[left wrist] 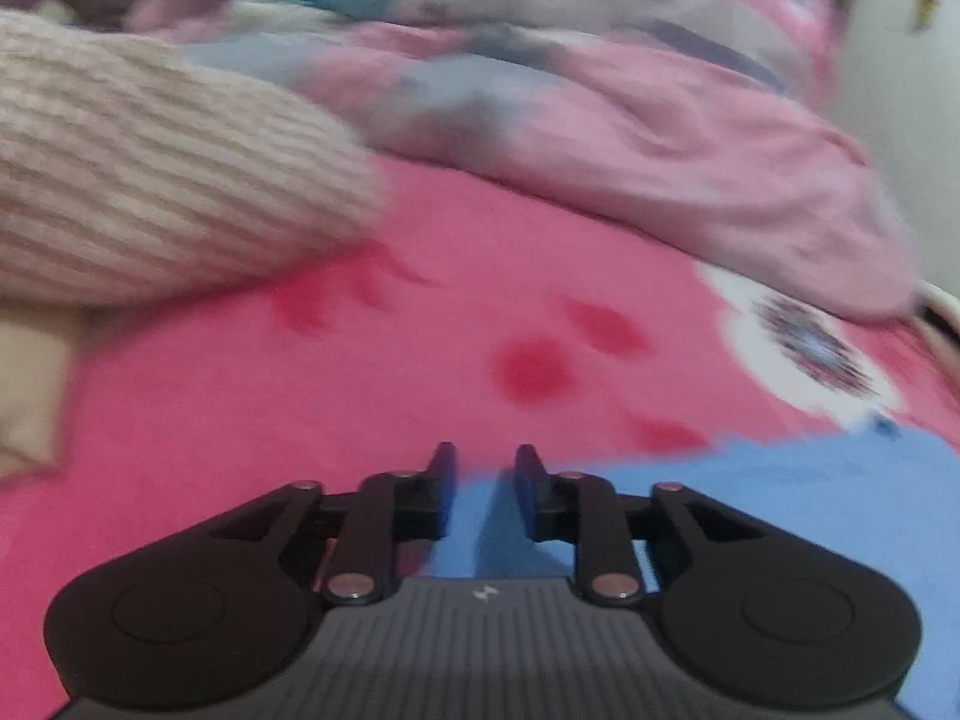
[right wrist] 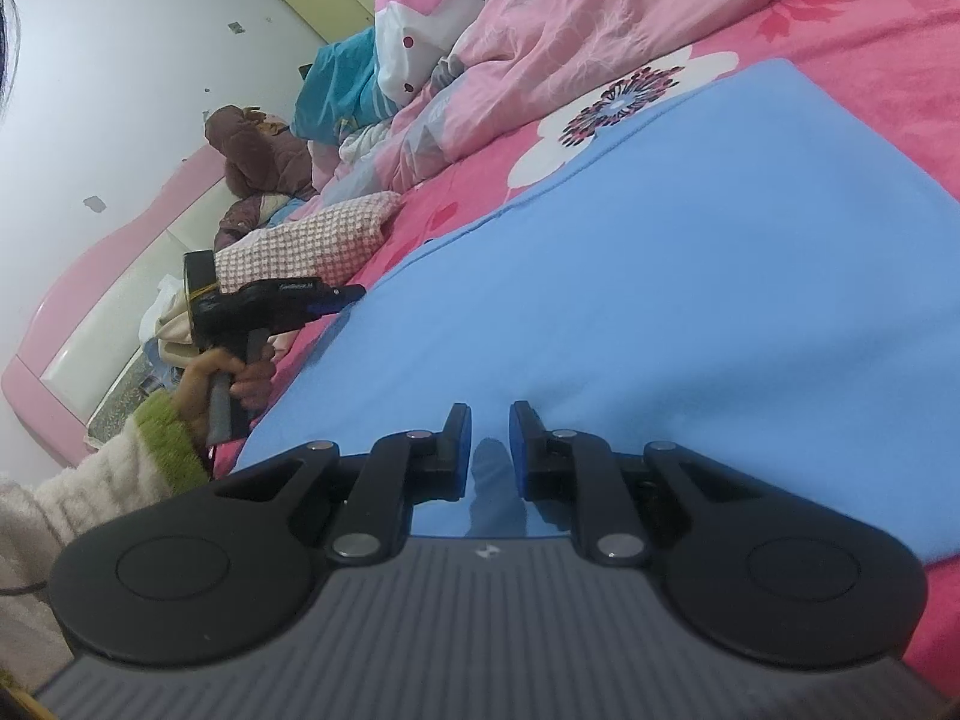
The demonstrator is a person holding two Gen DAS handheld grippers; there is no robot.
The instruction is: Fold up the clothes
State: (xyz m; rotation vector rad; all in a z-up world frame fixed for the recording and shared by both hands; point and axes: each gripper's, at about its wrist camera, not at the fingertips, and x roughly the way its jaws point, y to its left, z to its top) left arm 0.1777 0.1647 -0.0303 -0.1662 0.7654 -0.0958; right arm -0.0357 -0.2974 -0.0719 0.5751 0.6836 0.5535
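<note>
A blue garment point(right wrist: 630, 300) lies flat and smooth on the pink flowered bed sheet point(right wrist: 870, 48). In the left wrist view its edge point(left wrist: 780, 498) shows at the lower right. My left gripper point(left wrist: 485, 462) is open with a narrow gap, over the garment's edge, holding nothing. It also shows in the right wrist view point(right wrist: 354, 293), held by a hand at the garment's left edge. My right gripper point(right wrist: 489, 420) is open with a narrow gap, low over the garment's near part, empty.
A rumpled pink quilt point(left wrist: 660, 138) lies across the back of the bed. A beige ribbed pillow point(left wrist: 138, 180) sits at the left; it shows in the right wrist view point(right wrist: 312, 240). Teal and brown clothes point(right wrist: 336, 90) are piled by the pink headboard point(right wrist: 90, 276).
</note>
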